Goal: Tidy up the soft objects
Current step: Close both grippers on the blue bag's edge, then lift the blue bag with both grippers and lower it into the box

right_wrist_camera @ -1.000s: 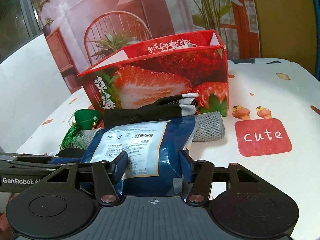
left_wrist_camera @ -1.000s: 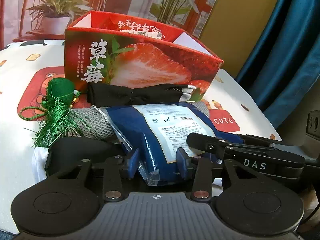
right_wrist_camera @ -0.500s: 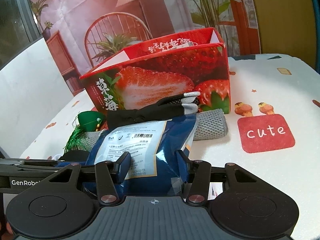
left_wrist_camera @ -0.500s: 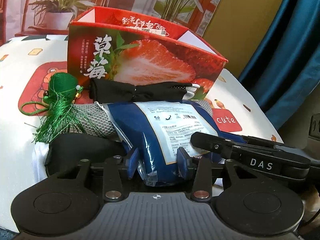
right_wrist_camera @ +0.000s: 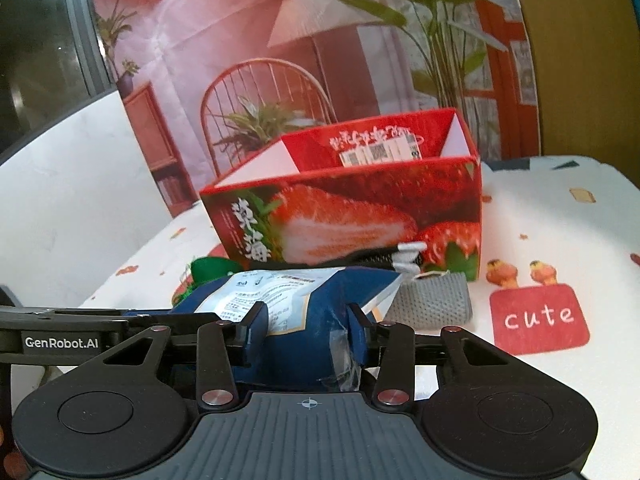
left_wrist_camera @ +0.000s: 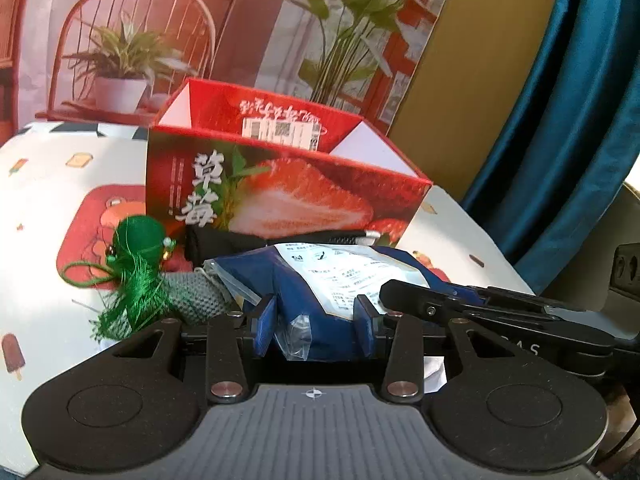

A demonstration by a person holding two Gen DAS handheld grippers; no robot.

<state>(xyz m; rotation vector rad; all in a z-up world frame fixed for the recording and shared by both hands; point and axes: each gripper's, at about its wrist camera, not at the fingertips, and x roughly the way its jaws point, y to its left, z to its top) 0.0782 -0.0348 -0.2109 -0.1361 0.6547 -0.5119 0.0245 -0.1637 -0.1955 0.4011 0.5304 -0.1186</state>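
Both tools now carry the soft blue plastic-wrapped packet [left_wrist_camera: 320, 312] higher than a second ago, left tool [left_wrist_camera: 316, 322] clamped on it, right tool [right_wrist_camera: 306, 330] closing tighter on it, toward the open red strawberry-printed cardboard box [left_wrist_camera: 280, 196] just ahead, ready for stowing.

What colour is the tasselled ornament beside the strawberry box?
Green; the tasselled ornament shows best in the left wrist view.

"草莓" in white characters on front of strawberry box [left_wrist_camera: 280, 204], beside strawberry picture; same characters on box in right wrist view [right_wrist_camera: 348, 220]. White script and barcode sticker on inner back wall, too blurred to read. "cute" in white on red patch of tablecloth [right_wrist_camera: 538, 316]. "GenRobot.AI" on left gripper [right_wrist_camera: 60, 342] body. Fine print on white label of blue packet [left_wrist_camera: 320, 304], illegible.
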